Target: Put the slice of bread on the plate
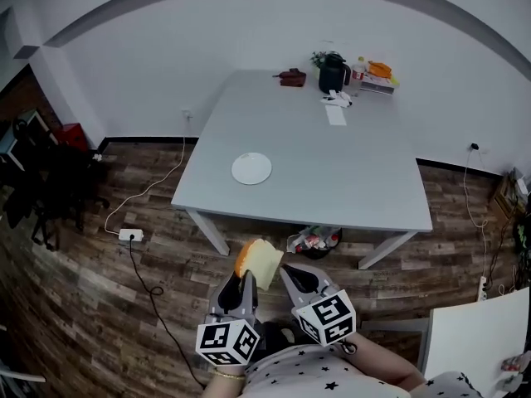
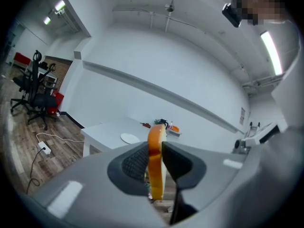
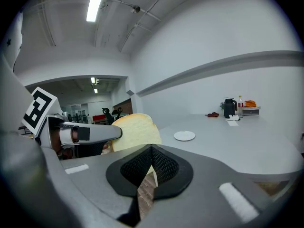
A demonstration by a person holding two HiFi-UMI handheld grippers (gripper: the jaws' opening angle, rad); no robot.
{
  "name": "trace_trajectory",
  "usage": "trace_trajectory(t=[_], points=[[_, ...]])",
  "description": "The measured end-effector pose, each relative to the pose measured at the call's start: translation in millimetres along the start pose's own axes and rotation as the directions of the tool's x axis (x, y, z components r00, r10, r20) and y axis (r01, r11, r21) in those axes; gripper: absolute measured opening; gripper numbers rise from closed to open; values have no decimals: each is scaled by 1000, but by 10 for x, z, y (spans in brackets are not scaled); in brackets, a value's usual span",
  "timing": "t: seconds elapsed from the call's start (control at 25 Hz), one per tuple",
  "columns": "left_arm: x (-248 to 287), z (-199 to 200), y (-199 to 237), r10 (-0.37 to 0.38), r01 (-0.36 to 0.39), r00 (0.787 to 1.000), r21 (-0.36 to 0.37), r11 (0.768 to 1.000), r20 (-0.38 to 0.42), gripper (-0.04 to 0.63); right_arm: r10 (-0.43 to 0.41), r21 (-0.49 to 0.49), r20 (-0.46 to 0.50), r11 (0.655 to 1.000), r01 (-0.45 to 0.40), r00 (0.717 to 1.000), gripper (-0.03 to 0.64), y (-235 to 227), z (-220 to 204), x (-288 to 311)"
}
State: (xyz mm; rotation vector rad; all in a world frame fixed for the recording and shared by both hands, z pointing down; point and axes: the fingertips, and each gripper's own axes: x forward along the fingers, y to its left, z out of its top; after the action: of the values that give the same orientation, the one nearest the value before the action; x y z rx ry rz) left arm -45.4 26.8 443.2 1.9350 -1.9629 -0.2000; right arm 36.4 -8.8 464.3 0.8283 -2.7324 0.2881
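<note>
Head view: even, diffuse light, moderately bright, with muted colour. The pale counter [image 1: 332,181] shows no glare. It casts a soft shadow onto the wood floor [image 1: 83,305]. Fisheye distortion is strong: the wall line bows into an arc at 12 o'clock and the corners darken.

Left gripper view: tube lamp [image 2: 268,51] at 2 o'clock is blown out. The near fingers [image 2: 135,163] are soft and out of focus. A black rim runs all round.

Right gripper view: ceiling lamp [image 3: 95,4] at 11 o'clock is overexposed. The grey foreground is blurred and carries pale highlight patches. The far counter is sharper.
</note>
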Motion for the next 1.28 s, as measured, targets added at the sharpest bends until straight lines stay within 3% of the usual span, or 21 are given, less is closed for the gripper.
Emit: trace_trajectory(t=[0.56,1.28], points=[[695,196,279,29,-29,1000,14,1000,-11,91,-5,2,-1,1000,5,1000,-2,-441,191,547],[2550,696,1086,-32,33,995,8,999,-98,91,-61,-4,-35,998,61,997,-2,-1370,847,2126]])
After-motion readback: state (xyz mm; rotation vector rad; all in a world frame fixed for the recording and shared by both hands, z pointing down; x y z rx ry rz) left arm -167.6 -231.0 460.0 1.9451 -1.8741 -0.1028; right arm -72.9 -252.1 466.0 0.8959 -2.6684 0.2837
